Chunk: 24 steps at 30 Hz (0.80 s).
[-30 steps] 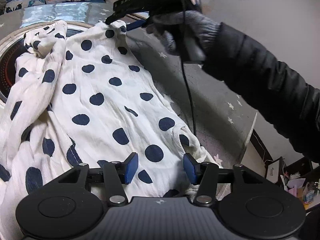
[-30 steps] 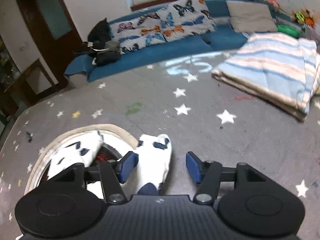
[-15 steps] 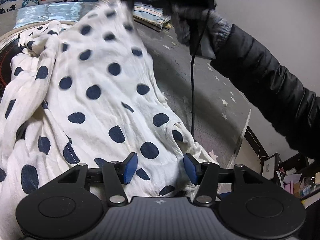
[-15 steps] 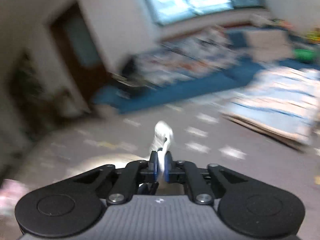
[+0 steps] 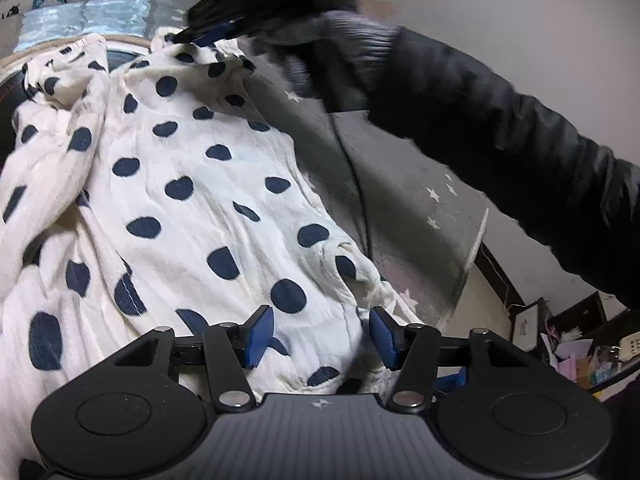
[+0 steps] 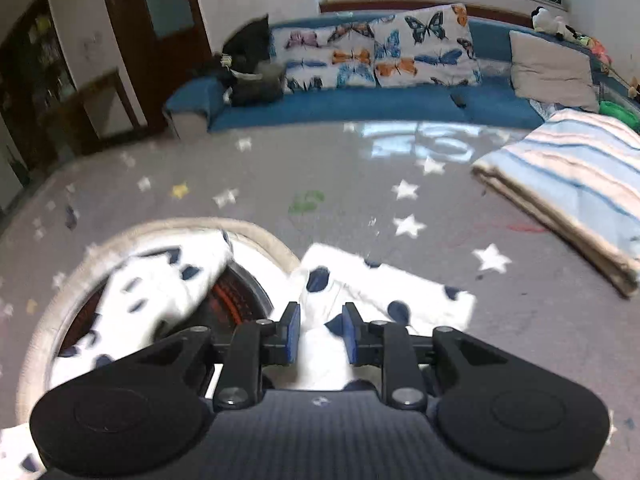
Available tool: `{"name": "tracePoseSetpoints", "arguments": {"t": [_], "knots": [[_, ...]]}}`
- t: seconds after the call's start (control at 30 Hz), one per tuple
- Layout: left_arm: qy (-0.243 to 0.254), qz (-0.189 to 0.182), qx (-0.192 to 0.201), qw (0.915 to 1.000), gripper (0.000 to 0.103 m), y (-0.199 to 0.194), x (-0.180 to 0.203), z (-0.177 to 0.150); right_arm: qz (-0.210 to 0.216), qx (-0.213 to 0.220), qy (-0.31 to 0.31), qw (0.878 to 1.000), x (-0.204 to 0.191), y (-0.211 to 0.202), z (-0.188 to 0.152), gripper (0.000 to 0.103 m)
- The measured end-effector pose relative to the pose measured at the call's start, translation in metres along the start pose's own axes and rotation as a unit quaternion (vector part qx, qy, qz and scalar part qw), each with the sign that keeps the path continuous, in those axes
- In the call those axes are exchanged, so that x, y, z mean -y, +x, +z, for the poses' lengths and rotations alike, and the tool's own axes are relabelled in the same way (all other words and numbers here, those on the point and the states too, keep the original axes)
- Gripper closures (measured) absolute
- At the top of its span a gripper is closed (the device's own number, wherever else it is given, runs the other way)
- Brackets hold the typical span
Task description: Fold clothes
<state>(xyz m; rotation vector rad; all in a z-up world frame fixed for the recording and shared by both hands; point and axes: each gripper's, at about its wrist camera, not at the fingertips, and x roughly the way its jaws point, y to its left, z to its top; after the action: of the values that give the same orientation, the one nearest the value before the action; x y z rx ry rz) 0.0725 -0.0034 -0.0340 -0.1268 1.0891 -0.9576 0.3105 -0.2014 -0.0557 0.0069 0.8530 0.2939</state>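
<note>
A white garment with navy polka dots (image 5: 180,188) lies crumpled on a grey star-patterned mat (image 5: 400,184). My left gripper (image 5: 322,336) hovers open over its near edge, the blue pads apart and not pressing the cloth. My right gripper (image 6: 320,334) has a bunched fold of the garment (image 6: 384,292) between its pads, and its jaws are opening. In the left wrist view the right gripper (image 5: 188,36) pinches the garment's far corner, held by a gloved hand in a black sleeve (image 5: 500,120).
A round cream-rimmed object (image 6: 256,228) with a dark, red-ringed centre lies partly under the garment. A folded striped blanket (image 6: 572,184) sits at the right. A blue sofa (image 6: 360,108) with butterfly cushions runs along the back. The mat's edge (image 5: 476,240) is at the right.
The right gripper closed on the garment's far corner, swung it up, then came back down with its jaws a little wider. The left gripper stayed put.
</note>
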Motion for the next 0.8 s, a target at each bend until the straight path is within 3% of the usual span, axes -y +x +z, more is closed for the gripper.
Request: {"name": "tracePoseSetpoints", "arguments": {"t": [0.13,0.27,0.37,0.43,0.5,0.63,0.7,0.8], "knots": [[0.000,-0.007,-0.003,1.0000,0.046,0.001,-0.001,-0.001,-0.017,0.014,-0.010,1.000,-0.008,0.010,0.005,0.078],[-0.001,-0.008,-0.003,1.0000,0.046,0.001,-0.002,0.001,-0.040,0.026,-0.044,0.998,-0.016,0.026,0.016,0.060],[-0.007,-0.009,-0.002,0.9999,0.046,-0.003,-0.003,0.001,-0.039,0.027,-0.046,0.998,-0.019,0.028,0.022,0.058],[-0.008,-0.003,0.005,0.9999,0.046,-0.010,-0.004,0.002,-0.026,0.029,-0.038,0.998,-0.018,0.020,0.023,0.057],[-0.008,0.006,0.013,0.9999,0.045,-0.019,-0.005,0.004,-0.008,0.026,-0.039,0.999,-0.020,0.008,0.021,0.043],[-0.008,0.030,0.046,0.9984,0.036,-0.045,-0.010,0.009,0.026,0.022,-0.067,0.997,-0.034,-0.025,0.008,0.039],[-0.009,0.043,0.064,0.9970,0.034,-0.058,-0.012,0.012,0.046,0.021,-0.076,0.996,-0.039,-0.045,-0.003,0.029],[-0.025,0.060,0.094,0.9935,0.026,-0.079,-0.022,0.019,0.076,0.037,-0.078,0.993,-0.045,-0.077,-0.021,0.022]]}}
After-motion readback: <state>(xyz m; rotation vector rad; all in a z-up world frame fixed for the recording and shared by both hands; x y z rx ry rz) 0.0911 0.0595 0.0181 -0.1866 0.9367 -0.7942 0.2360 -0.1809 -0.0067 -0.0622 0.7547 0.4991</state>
